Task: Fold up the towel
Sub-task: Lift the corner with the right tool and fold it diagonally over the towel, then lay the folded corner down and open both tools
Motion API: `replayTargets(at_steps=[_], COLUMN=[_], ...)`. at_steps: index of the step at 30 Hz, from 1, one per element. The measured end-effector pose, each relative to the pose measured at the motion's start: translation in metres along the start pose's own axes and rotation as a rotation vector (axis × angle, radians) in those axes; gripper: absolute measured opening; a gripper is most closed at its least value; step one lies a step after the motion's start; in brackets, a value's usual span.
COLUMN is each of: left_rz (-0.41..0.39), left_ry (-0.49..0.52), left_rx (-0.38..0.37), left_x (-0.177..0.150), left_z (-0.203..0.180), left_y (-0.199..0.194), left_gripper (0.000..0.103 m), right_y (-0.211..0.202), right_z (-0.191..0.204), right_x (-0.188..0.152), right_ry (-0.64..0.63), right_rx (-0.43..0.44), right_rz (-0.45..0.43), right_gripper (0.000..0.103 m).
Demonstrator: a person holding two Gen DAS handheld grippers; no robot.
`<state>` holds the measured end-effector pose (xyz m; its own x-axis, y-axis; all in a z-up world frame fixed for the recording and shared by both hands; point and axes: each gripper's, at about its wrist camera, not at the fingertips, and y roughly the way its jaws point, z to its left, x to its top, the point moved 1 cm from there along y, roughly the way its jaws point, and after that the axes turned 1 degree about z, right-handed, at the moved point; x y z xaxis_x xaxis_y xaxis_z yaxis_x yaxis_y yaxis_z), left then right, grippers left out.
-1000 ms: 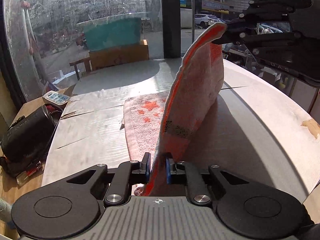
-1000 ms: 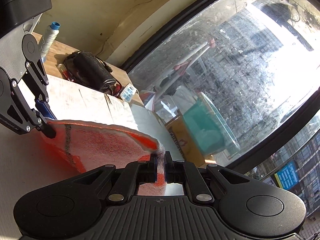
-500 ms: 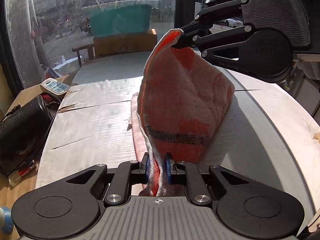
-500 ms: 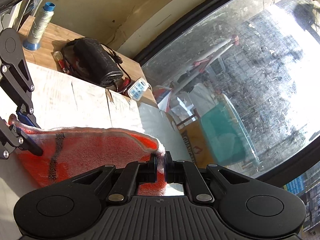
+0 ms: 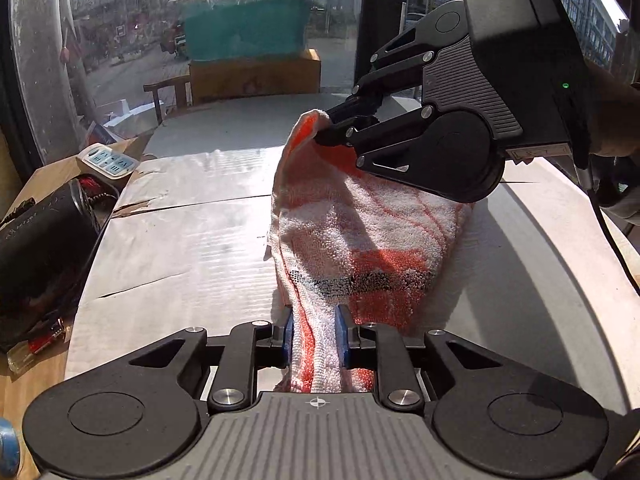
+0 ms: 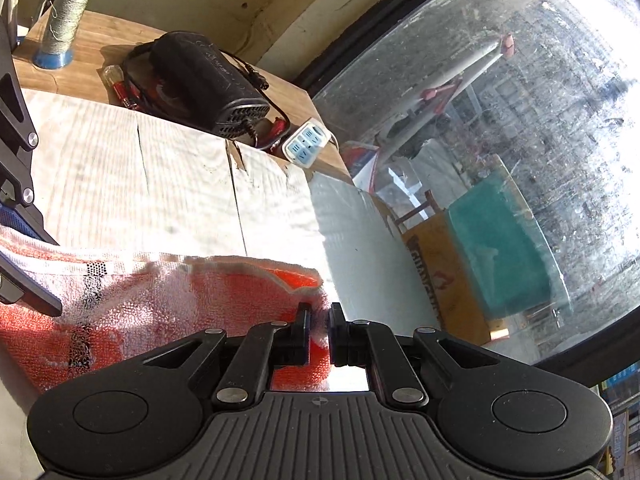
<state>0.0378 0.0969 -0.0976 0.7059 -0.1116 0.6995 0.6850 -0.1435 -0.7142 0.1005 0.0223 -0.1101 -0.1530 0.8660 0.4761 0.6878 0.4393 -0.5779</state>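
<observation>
Left wrist view, left gripper [image 5: 316,338] low, jaws clamping towel [image 5: 372,232], right gripper [image 5: 326,126] raised, pinching far corner.

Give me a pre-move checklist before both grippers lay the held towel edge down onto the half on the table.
1. Left gripper clamped on the towel: ok, edge sits between its blue pads.
2. Right gripper clamped on the far corner: ok.
3. Both corners level: not ok, the right one is held higher.
4. Lower layer flat on the table: cannot tell, mostly hidden.
5. Edges lined up: cannot tell.
6. Power strip and black device apart from the towel: ok.
</observation>
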Motion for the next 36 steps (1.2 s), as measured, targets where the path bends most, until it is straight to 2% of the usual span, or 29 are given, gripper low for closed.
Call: replayTargets(at_steps=[3,5,6,15,19,25,30,36], left_rz=[-0.006,-0.017,-0.024,-0.096,-0.122,-0.060,0.011,0.023], left_ry=[-0.016,-0.034,-0.040,-0.006,0.036,0.079,0.068,0.072], left_rx=[0.016,0.026,0.031,0.037,0.019,-0.036,-0.012,0.023], left_x=[0.000,0.001,0.001,0.006,0.009,0.005,0.000,0.001], left_z=[0.002,0.005,0.006,-0.005,-0.021,-0.044,-0.047,-0.047], left_y=[-0.002,-0.005,-0.007,-0.028,-0.031,-0.012,0.006,0.013], left_gripper=[0.049,0.063,0.064,0.064,0.071,0.071,0.071,0.071], right_y=[0.003,0.001,-0.001,-0.021,-0.021,-0.018,-0.023,-0.031], right_z=[-0.001,-0.005,-0.007,-0.026,-0.030,-0.030,-0.030,-0.024], right_x=[-0.003,-0.006,-0.008,-0.017,-0.039,-0.093,-0.111,-0.124], right_ry=[0.017,0.047,0.067,0.199,0.233,0.354,0.385,0.389], right_rx=[-0.010,-0.019,-0.024,-0.067,-0.088,0.003,-0.015,-0.084], right_rz=[0.003,-0.003,-0.006,-0.034,0.053,0.197,0.192,0.214], right_gripper=[0.007,0.008,0.008,0.008,0.008,0.008,0.008,0.008])
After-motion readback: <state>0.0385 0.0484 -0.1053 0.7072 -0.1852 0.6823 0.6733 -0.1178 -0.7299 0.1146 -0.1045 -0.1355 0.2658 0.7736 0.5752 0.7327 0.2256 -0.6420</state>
